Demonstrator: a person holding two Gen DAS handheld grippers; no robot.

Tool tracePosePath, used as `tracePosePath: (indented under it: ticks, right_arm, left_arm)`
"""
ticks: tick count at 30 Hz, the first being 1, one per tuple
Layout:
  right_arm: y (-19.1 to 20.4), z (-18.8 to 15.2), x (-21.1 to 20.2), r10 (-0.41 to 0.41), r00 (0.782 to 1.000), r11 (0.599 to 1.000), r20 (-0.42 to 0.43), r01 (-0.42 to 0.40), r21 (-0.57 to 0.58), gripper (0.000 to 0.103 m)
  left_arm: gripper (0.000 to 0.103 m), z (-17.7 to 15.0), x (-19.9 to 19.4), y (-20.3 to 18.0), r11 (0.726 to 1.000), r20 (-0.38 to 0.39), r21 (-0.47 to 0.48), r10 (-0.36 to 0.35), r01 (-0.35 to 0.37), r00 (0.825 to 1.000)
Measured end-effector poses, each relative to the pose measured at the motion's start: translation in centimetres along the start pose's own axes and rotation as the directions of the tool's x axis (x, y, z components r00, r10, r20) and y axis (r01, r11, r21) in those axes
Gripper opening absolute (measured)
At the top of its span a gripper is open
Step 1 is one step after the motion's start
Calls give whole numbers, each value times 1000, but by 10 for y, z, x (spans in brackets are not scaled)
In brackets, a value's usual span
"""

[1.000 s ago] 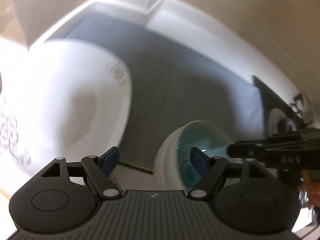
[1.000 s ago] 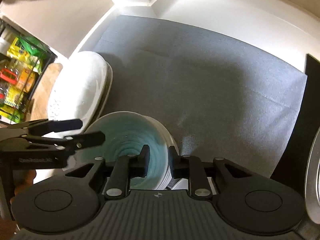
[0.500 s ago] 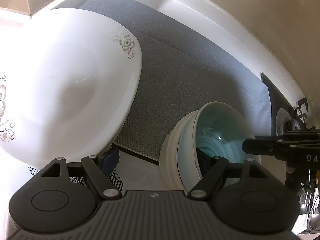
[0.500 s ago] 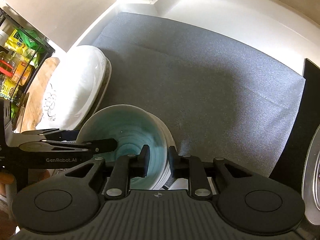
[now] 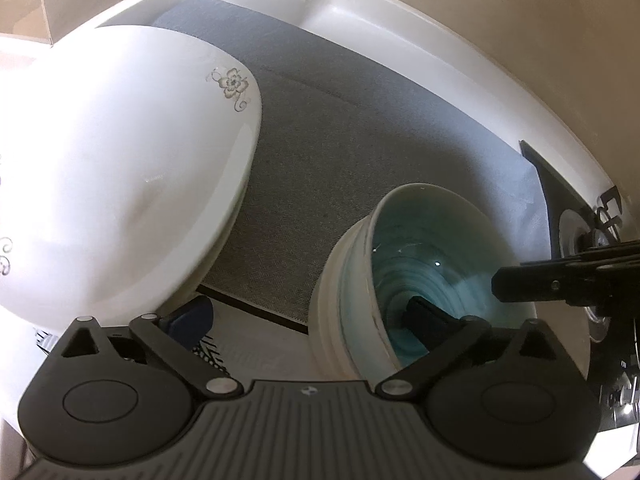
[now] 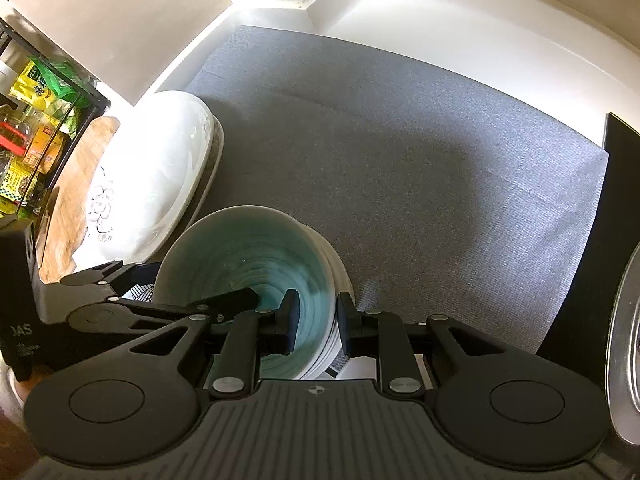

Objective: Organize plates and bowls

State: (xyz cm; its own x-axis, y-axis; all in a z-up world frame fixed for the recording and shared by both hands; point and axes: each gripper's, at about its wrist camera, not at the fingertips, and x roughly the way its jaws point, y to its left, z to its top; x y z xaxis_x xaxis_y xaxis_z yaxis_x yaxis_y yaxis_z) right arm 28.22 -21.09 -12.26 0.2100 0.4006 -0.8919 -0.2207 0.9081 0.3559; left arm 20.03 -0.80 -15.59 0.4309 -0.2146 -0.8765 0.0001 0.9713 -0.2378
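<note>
A stack of teal-glazed bowls (image 5: pixel 432 256) with pale outsides stands at the near edge of a grey mat (image 5: pixel 360 128). My right gripper (image 6: pixel 318 318) is shut on the bowl stack's rim (image 6: pixel 316 280), one finger inside and one outside. My left gripper (image 5: pixel 308 320) is open, straddling the stack's left wall, its right finger inside the top bowl. A stack of white plates with a flower print (image 5: pixel 120 168) sits to the left, also in the right wrist view (image 6: pixel 160 176).
A white counter ledge (image 6: pixel 460 28) borders the mat at the back. A black stove edge (image 6: pixel 620 152) and a metal pot lid (image 6: pixel 624 340) lie to the right. A wooden board (image 6: pixel 76 200) and a rack of packets (image 6: pixel 36 120) stand on the left.
My left gripper has moved toward the bowls, so its right finger now sits inside the top bowl. My right gripper stays shut on the rim.
</note>
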Motion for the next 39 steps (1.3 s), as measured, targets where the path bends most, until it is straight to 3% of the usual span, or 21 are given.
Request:
tracePosePath:
  ticks: [3, 7, 12, 15, 20, 23, 24, 26, 33, 36, 39]
  right_arm:
    - [-1, -1, -1, 3, 1000, 1000, 2, -3, 1, 24]
    - [-3, -1, -3, 8, 1000, 1000, 5, -8, -1, 24]
    - [-7, -1, -4, 19, 1000, 1000, 6, -19, 7, 24]
    - [-8, 0, -4, 23, 1000, 1000, 6, -24, 6, 24]
    - [-7, 2, -4, 25, 1000, 1000, 7, -25, -7, 24]
    - [-7, 2, -5, 23, 1000, 1000, 7, -23, -13, 24]
    - [-7, 1, -6, 24, 1000, 1000, 8, -24, -14, 24]
    - [-7, 1, -8, 32, 999, 999, 12, -32, -15, 24]
    - [-9, 0, -10, 40, 999, 999, 17, -39, -8, 24]
    - [-9, 0, -10, 38, 999, 999, 20, -38, -10, 24]
    - [-11, 1, -12, 40, 999, 999, 31, -40, -5, 24]
  left_arm:
    - [103, -4, 0, 3, 998, -27, -50, -28, 26, 999]
    - [103, -13, -10, 11, 986, -39, -117, -123, 118, 992]
    - [103, -29, -13, 39, 937, -25, -285, -220, 204, 975]
    - [103, -32, -15, 46, 916, 0, -326, -247, 234, 969]
    - [103, -37, -18, 41, 934, 32, -283, -219, 219, 975]
    - [102, -40, -26, 27, 971, 29, -223, -76, 81, 997]
    - [102, -42, -31, 26, 975, 44, -207, -68, 76, 997]
    - [102, -44, -38, 28, 975, 53, -195, -99, 108, 994]
    - [103, -52, -38, 34, 986, 88, -144, -69, 82, 994]
    - [103, -51, -39, 34, 980, 70, -168, -91, 102, 993]
    - [103, -51, -52, 32, 979, 103, -151, -123, 138, 987]
